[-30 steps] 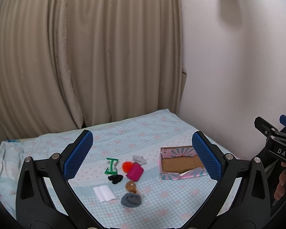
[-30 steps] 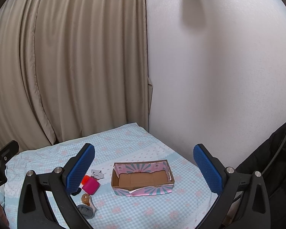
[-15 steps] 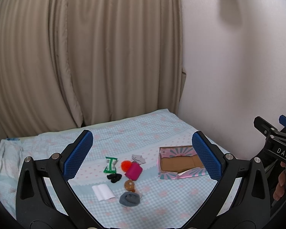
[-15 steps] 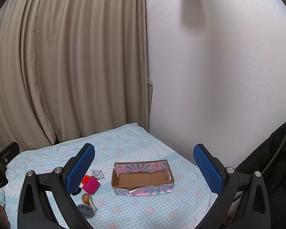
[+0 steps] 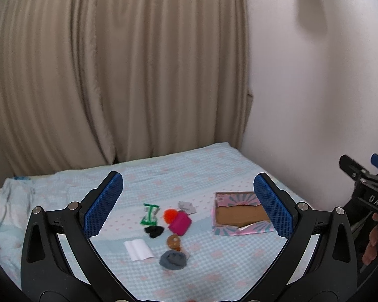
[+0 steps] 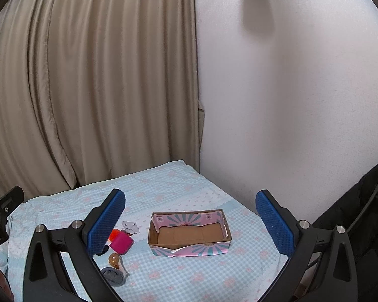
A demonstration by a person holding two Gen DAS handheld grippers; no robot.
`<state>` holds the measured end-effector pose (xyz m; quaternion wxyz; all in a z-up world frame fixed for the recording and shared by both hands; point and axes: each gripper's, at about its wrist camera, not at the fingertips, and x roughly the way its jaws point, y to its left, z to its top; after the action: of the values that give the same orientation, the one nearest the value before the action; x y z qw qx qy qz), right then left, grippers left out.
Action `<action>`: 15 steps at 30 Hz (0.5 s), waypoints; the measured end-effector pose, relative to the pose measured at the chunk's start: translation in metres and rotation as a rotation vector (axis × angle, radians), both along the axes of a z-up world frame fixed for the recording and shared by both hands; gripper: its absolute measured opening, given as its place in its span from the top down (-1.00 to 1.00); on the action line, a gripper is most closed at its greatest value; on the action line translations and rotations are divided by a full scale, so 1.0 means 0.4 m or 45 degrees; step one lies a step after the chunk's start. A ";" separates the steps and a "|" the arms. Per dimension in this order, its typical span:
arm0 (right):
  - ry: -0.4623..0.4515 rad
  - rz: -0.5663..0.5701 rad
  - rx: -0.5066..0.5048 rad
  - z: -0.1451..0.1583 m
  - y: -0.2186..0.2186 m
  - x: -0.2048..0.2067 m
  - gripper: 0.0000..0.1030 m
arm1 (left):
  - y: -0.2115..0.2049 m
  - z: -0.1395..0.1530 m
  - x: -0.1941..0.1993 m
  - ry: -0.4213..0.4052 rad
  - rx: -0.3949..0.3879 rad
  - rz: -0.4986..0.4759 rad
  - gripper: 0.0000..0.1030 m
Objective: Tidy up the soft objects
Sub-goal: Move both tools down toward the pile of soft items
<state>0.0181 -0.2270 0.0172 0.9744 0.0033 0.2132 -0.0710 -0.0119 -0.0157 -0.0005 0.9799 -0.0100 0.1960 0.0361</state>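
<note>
Small soft items lie in a cluster on the blue checked bedspread (image 5: 214,171): a green piece (image 5: 150,214), an orange pompom (image 5: 169,215), a magenta block (image 5: 180,223), a grey scrap (image 5: 187,206), a black piece (image 5: 154,231), a brown piece (image 5: 174,242), a white folded cloth (image 5: 138,249) and a grey roll (image 5: 173,259). An empty pink and teal cardboard box (image 5: 239,214) sits to their right. My left gripper (image 5: 187,203) hovers open well above and short of the cluster. My right gripper (image 6: 190,220) is open too, framing the box (image 6: 190,234), with the magenta block (image 6: 121,243) and grey roll (image 6: 113,275) at its left.
Beige curtains (image 5: 113,75) hang behind the bed and a white wall (image 6: 289,100) runs along its right side. Crumpled bedding (image 5: 2,201) lies at the far left. A hand (image 5: 371,246) holds the other gripper at the right edge. A dark garment (image 6: 352,214) is at the right.
Both views have drifted only slightly; the objects sit a little higher in the left wrist view. Nothing was picked up or released.
</note>
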 end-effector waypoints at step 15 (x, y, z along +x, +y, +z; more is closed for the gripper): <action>0.215 0.218 0.072 -0.268 0.226 0.088 -1.00 | 0.302 -0.306 0.070 0.305 -0.072 0.064 -1.00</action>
<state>0.0534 -0.1364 -0.0898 0.9550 0.0063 0.2960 0.0185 0.0161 0.1052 -0.1228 0.9476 -0.0382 0.3123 0.0558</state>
